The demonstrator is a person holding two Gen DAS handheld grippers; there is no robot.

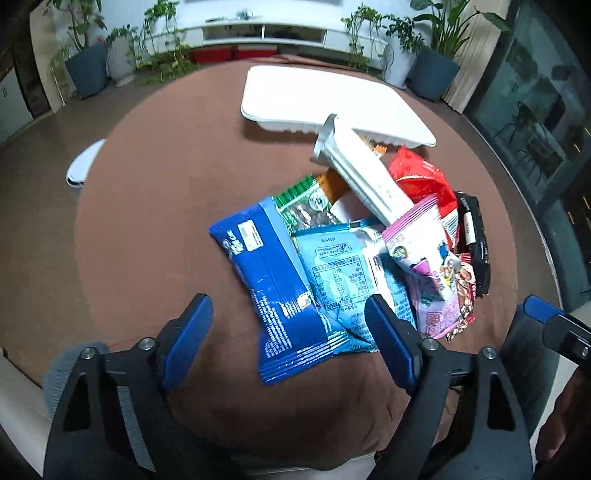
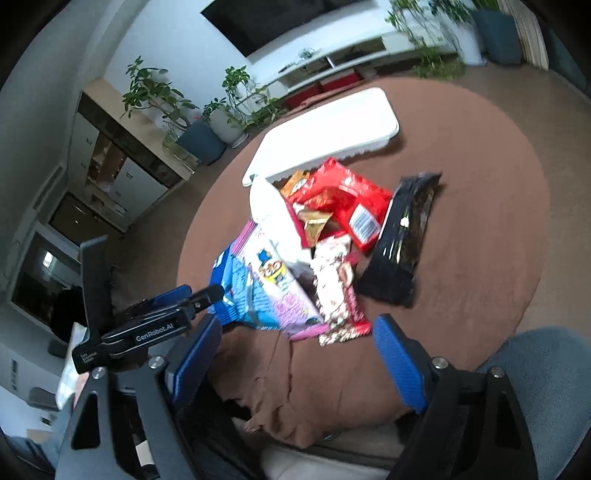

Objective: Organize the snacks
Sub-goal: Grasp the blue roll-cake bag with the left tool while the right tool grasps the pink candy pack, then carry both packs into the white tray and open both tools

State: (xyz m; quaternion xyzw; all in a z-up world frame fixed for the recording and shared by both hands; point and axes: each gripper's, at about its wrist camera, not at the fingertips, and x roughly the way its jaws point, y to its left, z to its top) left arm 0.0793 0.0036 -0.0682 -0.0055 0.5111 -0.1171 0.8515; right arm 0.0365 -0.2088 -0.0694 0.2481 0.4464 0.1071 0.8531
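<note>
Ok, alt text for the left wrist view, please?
A heap of snack packets lies on a brown table, with the left gripper open above its near edge, a blue packet between the fingers. A white tray sits empty beyond the heap, a silver packet leaning on its rim.

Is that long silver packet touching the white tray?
Touching, it seems: in the left wrist view the silver packet's crimped end lies over the white tray's near rim with no gap showing.

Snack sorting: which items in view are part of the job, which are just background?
Job:
- dark blue packet
- light blue packet
- pink packet
- silver pack
- red bag
- black packet
- white tray

Background:
- potted plants
- white shelf unit
- brown tablecloth
</note>
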